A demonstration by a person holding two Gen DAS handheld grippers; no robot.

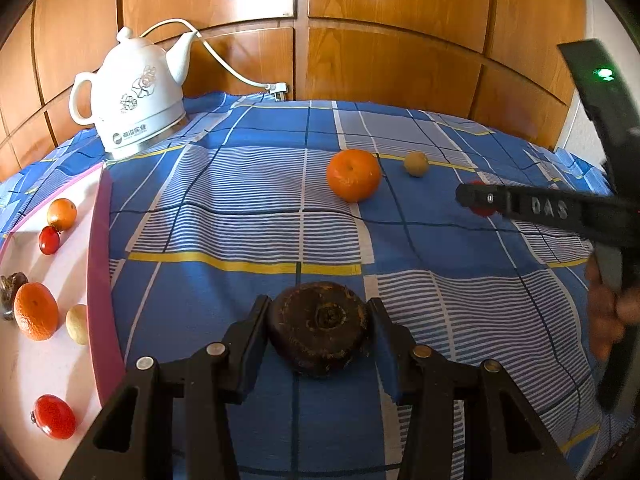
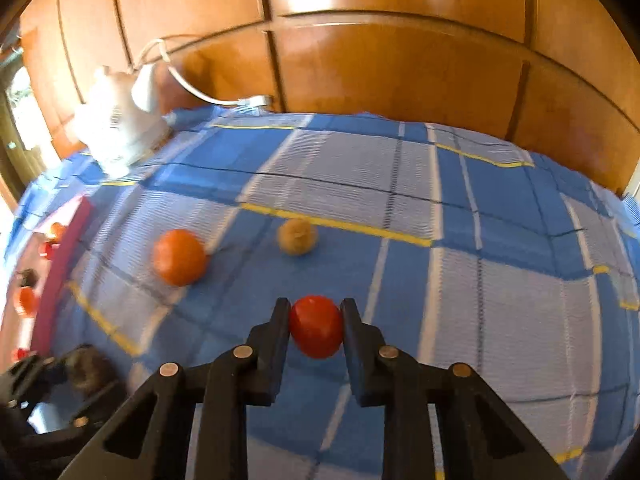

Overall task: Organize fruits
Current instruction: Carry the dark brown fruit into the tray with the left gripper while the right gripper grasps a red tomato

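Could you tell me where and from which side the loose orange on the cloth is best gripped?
Grip the orange across its widest middle, coming from above and the near side. It is round, stem end up, with bare tablecloth around it; the small tan fruit sits apart on its right.

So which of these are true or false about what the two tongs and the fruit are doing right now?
1. The left tongs hold a dark brown fruit. True.
2. The right tongs are empty. False: they are shut on a red fruit.
3. An orange and a small tan fruit lie loose on the cloth. True.
4. The kettle stands inside the pink tray. False: it stands on the cloth behind the tray.
5. The tray has no fruit in it. False: several oranges and red fruits lie there already.
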